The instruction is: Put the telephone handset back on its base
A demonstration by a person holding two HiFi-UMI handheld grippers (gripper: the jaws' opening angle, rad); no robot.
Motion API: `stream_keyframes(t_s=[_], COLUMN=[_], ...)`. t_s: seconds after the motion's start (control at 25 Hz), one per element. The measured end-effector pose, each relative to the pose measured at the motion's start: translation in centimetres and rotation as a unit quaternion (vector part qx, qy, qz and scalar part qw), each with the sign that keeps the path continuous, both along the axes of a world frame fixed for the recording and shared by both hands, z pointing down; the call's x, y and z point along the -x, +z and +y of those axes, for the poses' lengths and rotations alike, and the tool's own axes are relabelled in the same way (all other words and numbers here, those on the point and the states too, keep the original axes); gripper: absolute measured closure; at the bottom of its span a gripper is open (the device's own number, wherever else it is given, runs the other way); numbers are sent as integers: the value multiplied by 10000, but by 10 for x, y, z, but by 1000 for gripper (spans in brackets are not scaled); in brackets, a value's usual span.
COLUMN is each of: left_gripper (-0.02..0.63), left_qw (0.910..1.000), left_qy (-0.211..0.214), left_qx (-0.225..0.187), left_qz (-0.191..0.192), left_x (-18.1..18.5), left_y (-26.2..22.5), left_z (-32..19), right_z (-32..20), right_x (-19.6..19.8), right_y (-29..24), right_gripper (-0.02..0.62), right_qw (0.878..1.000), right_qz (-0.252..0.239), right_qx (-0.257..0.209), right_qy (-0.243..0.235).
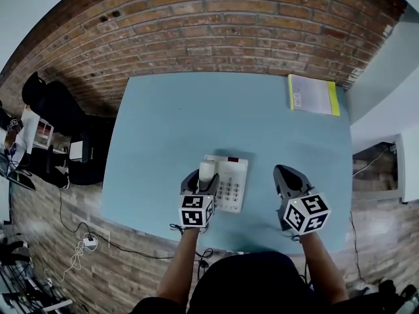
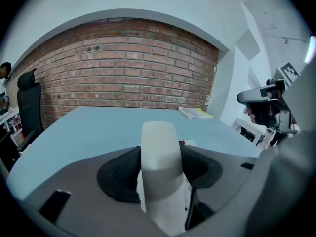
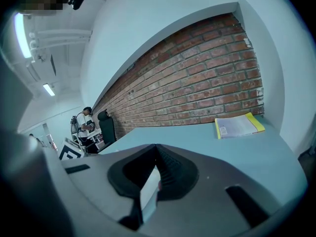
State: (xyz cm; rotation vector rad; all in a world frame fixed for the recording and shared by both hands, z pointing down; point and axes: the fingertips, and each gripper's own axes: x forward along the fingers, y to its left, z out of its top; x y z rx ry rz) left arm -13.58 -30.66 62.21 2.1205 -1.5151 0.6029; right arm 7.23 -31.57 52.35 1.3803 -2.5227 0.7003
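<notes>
A red brick wall (image 1: 216,38) closes the far side of the scene. In front of it stands a wide light-blue table (image 1: 163,123). A flat book with a yellow edge (image 1: 313,95) lies at the table's far right corner, well apart from everything else.

Near the front edge sits the white telephone base with a grey keypad (image 1: 233,182), its long side running from the person toward the wall.

The left hand-held gripper (image 1: 201,178) is clamped on the off-white plastic handset (image 1: 207,169), one dark pad pressing each flank. The right hand-held gripper (image 1: 286,174) hovers over bare table to the right of the base. Its jaws are drawn together on nothing.

The handset is at the left part of the base, beside the keypad, with its far end poking out past the jaws. Its long axis runs away from the person toward the brick wall, roughly parallel to the base's long side.

The step in hand appears to be the seating itself. Whether the handset already rests in its cradle or hangs just above it cannot be told. The next move probably calls for keeping that long axis square with the cradle and settling both ends down evenly. Only then should the left jaws part, so the handset does not tip or slide off.
</notes>
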Motion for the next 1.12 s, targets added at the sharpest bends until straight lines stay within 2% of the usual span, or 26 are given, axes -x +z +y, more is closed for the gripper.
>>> stream_keyframes(t_s=[1.12], left_gripper=[353], left_qw=[9980], left_qy=[-253], left_qx=[564], left_qz=[136], left_x=[1], left_y=[54], left_z=[-26], right_z=[-9], right_x=[-14], right_y=[31], right_gripper=[583], right_qw=[9991], right_qz=[104], right_qx=[385], right_qy=[169])
